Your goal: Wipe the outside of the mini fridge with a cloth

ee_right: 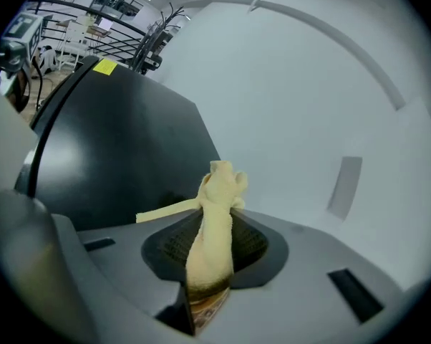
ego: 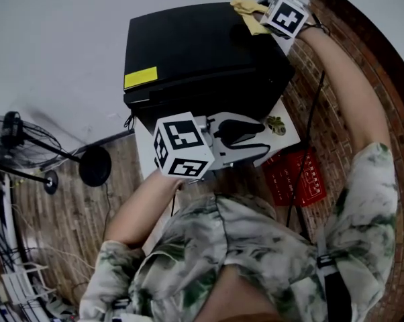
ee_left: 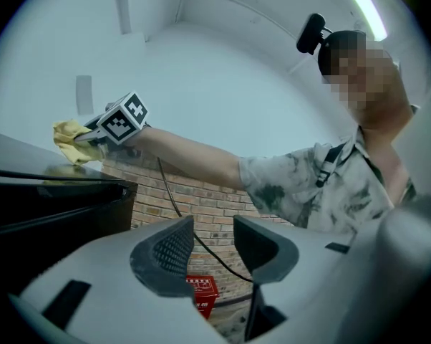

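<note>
The black mini fridge (ego: 195,59) stands against a white wall, its top facing the head view. My right gripper (ego: 261,13) is at the fridge's far right top corner, shut on a yellow cloth (ego: 249,13) that lies on the top. In the right gripper view the cloth (ee_right: 214,224) is pinched between the jaws over the fridge top (ee_right: 122,149). My left gripper (ego: 256,139) hovers low in front of the fridge, open, with nothing between its jaws (ee_left: 215,253). From the left gripper view I see the right gripper (ee_left: 119,124) and the cloth (ee_left: 72,138).
A yellow sticker (ego: 140,77) sits on the fridge top's left side. The fridge rests on a white stand (ego: 288,131). A red box (ego: 296,178) lies on the brick floor at the right. A black fan (ego: 27,149) stands at the left.
</note>
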`<state>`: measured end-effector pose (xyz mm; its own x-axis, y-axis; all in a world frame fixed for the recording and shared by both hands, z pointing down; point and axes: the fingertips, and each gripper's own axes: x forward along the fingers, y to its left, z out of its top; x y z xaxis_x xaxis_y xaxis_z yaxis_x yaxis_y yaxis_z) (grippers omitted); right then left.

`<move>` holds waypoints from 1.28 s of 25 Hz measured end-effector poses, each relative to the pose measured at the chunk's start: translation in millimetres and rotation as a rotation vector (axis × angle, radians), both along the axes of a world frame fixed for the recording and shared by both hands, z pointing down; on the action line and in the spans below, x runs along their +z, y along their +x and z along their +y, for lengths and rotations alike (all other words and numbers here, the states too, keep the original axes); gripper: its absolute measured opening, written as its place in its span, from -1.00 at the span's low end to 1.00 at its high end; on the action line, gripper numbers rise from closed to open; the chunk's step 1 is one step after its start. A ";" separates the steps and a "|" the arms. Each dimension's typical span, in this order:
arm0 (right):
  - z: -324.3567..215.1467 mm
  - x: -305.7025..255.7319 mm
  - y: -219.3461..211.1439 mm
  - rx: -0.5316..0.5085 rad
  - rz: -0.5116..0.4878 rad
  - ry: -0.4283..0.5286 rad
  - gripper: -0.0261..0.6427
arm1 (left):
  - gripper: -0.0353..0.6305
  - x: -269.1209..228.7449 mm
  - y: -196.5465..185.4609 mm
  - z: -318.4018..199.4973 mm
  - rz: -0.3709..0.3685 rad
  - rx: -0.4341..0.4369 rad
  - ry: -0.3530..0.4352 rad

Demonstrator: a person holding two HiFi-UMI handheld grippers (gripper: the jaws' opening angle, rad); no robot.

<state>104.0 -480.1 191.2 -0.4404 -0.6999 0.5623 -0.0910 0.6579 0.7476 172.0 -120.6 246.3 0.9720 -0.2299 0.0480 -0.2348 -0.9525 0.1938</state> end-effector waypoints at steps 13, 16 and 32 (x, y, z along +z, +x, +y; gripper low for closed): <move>42.8 -43.2 68.6 0.049 -0.331 -0.030 -0.63 | -0.40 17.4 26.0 30.0 0.019 0.073 0.010; 25.6 -30.6 90.3 0.046 -0.358 -0.039 -0.63 | -0.40 23.6 52.8 19.4 0.000 0.075 0.019; -79.3 72.6 108.0 -0.216 -0.501 -0.229 -0.63 | -0.40 56.0 219.1 -154.3 -0.036 -0.177 -0.015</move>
<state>212.0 -559.4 263.8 -0.8105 -0.4502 0.3747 -0.2425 0.8403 0.4849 391.2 -274.9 302.3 0.9138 -0.3967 0.0868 -0.4061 -0.8926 0.1959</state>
